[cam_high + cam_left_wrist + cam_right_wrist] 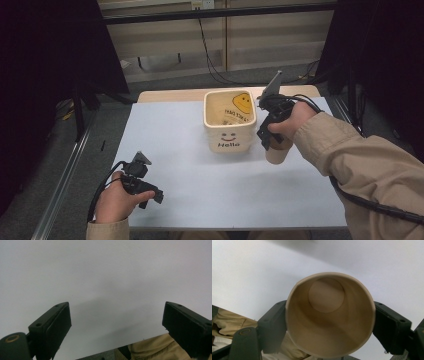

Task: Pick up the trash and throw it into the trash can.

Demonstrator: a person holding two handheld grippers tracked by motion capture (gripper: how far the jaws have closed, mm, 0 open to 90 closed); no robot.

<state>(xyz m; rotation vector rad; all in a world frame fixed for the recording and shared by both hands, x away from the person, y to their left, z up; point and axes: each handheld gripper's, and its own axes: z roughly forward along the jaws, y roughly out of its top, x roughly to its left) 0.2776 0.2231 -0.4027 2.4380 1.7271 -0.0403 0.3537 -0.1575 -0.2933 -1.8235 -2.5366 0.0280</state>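
Observation:
A brown paper cup [278, 152] hangs above the white table just right of the cream square bin [229, 121], held by my right gripper [267, 135]. In the right gripper view the empty cup [329, 315] faces the camera mouth-first, and both black pads [272, 325] press its sides. The bin carries a smiley face and the word "Hello" on its front, with a yellow smiley on an inner wall. Near the table's front left, my left gripper [152, 195] rests low with its jaws wide apart; the left gripper view has nothing between its pads [56, 325].
The white tabletop [190, 165] spreads between the two hands. Dark curtains flank both sides, a metal rail [65, 175] runs along the left, and cables hang at the back wall. My beige sleeve [360, 165] crosses the right side.

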